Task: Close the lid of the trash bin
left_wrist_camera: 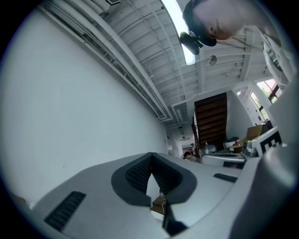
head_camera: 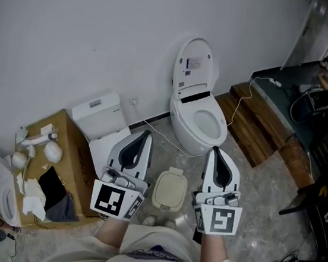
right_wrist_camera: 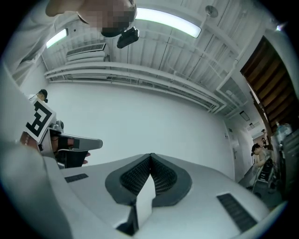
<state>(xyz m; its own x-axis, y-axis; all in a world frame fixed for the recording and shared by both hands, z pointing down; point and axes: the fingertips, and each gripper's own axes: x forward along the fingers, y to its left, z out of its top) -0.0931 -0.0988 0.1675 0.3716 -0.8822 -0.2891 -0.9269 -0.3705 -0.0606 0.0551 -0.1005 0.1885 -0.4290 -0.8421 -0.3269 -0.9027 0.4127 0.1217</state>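
The trash bin (head_camera: 170,189), small and cream, lid lying flat and closed, stands on the floor at lower centre between the left gripper (head_camera: 147,133) and right gripper (head_camera: 214,149); both jaws are pressed together, empty.

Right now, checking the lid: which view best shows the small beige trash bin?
Head view: the small beige trash bin appears from above, on the floor. Both gripper views aim upward, missing it.

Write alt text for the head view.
Seen from above, a person holds the left gripper and the right gripper, both shut and empty, either side of a small beige trash bin on the floor, its lid down. Beyond stands a white toilet with its cover raised; a cardboard box lies left.
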